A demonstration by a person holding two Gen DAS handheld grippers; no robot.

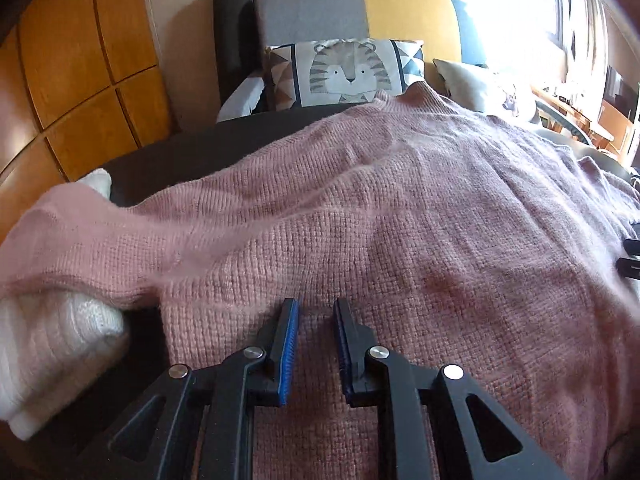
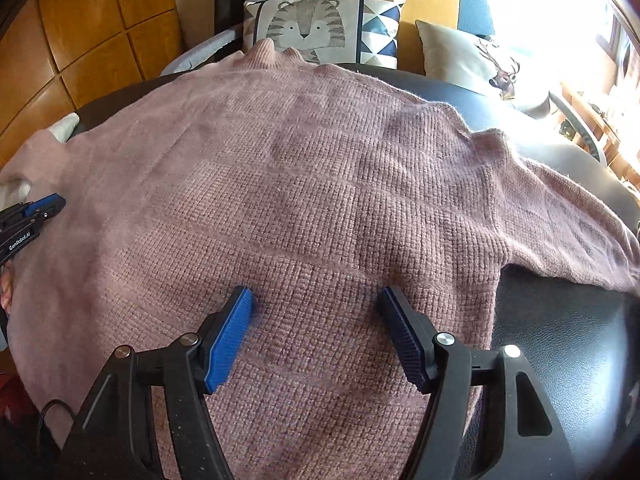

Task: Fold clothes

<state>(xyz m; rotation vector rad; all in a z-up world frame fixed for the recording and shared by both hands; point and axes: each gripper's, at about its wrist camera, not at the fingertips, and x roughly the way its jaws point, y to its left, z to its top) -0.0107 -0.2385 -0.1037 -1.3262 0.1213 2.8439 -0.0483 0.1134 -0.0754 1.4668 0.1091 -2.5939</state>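
Observation:
A pink knitted sweater (image 1: 360, 216) (image 2: 304, 184) lies spread flat on a dark round table (image 1: 192, 152) (image 2: 560, 344), collar at the far side. One sleeve runs out to the left, the other (image 2: 568, 220) to the right. My left gripper (image 1: 316, 304) hovers over the sweater's lower left part, its fingers a small gap apart with nothing between them. My right gripper (image 2: 316, 294) stands wide open above the lower middle of the sweater, holding nothing. The left gripper (image 2: 40, 208) also shows at the left edge of the right wrist view.
A white knitted garment (image 1: 52, 344) lies under the left sleeve at the table's left edge. Behind the table stand a sofa with a tiger cushion (image 1: 344, 72) (image 2: 312, 28) and a deer cushion (image 2: 480, 60). A wooden cabinet (image 1: 80, 60) fills the left; a bright window (image 1: 540, 12) the right.

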